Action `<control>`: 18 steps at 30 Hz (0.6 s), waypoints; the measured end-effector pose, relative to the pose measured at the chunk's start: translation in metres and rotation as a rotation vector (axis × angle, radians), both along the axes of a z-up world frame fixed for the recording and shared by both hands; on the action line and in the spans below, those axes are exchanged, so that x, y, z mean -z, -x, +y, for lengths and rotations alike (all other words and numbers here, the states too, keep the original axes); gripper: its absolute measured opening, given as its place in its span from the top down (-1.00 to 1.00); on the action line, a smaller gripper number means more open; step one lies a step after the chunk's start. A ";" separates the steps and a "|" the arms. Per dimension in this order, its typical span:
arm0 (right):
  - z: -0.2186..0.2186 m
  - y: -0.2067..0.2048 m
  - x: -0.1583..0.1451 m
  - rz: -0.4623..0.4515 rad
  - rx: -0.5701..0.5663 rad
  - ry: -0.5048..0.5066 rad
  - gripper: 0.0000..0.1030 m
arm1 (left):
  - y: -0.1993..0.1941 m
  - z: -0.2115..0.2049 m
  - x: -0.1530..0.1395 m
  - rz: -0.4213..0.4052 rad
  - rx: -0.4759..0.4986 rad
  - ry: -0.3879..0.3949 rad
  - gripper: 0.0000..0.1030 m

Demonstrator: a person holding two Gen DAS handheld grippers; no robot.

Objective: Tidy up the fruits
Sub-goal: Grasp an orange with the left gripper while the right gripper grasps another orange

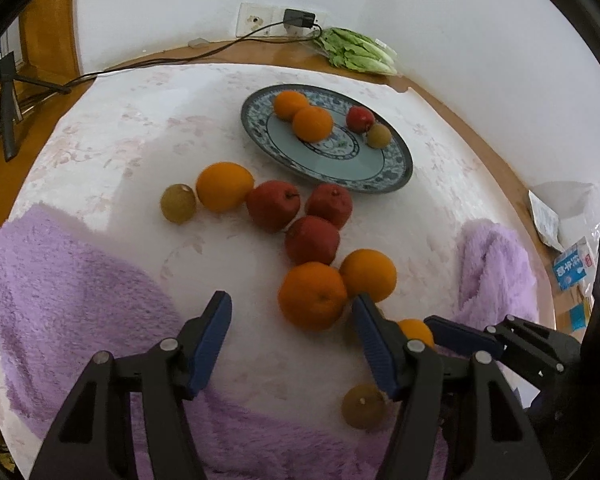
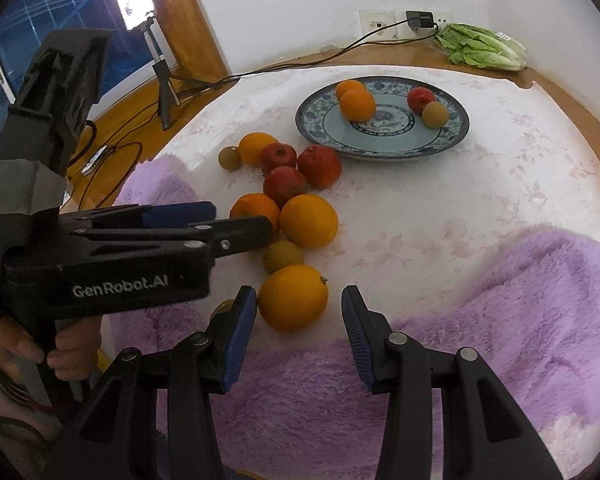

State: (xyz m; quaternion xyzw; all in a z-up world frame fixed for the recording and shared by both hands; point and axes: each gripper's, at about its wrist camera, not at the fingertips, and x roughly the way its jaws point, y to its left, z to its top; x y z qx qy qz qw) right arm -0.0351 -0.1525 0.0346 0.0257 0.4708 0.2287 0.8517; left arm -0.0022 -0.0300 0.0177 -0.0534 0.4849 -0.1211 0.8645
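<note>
A blue patterned plate (image 1: 384,176) (image 2: 452,136) holds two oranges (image 1: 312,122), a red apple (image 1: 360,119) and a brown fruit (image 1: 379,135). Loose oranges, red apples (image 1: 312,240) and brown fruits lie on the white cloth in front of it. My left gripper (image 1: 292,320) is open, empty, with an orange (image 1: 312,296) just beyond its right finger. My right gripper (image 2: 299,304) is open around a near orange (image 2: 292,298), not touching it. The left gripper (image 2: 204,220) shows side-on in the right wrist view.
Purple fluffy towels (image 1: 60,280) (image 2: 500,320) lie at the near left and right. Bagged lettuce (image 1: 356,52), a wall socket with charger (image 1: 296,20) and cable sit at the back. A tripod (image 1: 8,104) stands left. Packets (image 1: 572,264) lie at the right edge.
</note>
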 end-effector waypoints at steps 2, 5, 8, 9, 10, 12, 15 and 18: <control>0.000 -0.001 0.001 0.006 0.002 -0.005 0.12 | -0.002 -0.001 0.000 -0.009 -0.002 0.004 -0.19; 0.000 -0.001 0.006 0.014 0.008 0.004 0.12 | -0.004 -0.002 0.002 -0.003 0.000 0.009 0.01; -0.003 0.000 0.006 0.010 0.012 -0.011 0.12 | -0.004 -0.005 0.003 0.000 0.010 0.015 0.13; -0.003 0.000 0.006 0.009 0.012 -0.013 0.12 | -0.003 -0.006 0.003 -0.001 0.014 0.016 0.20; -0.003 0.000 0.006 0.008 0.011 -0.014 0.12 | -0.003 -0.006 0.004 0.000 0.016 0.018 0.24; -0.002 0.001 0.006 0.001 0.009 -0.014 0.12 | -0.003 -0.007 0.004 -0.001 0.018 0.021 0.26; -0.002 0.003 0.007 -0.010 0.004 -0.011 0.12 | -0.002 -0.008 0.004 -0.006 0.019 0.014 0.27; -0.002 0.004 0.007 -0.017 0.002 -0.011 0.12 | -0.002 -0.009 0.003 -0.004 0.019 0.016 0.27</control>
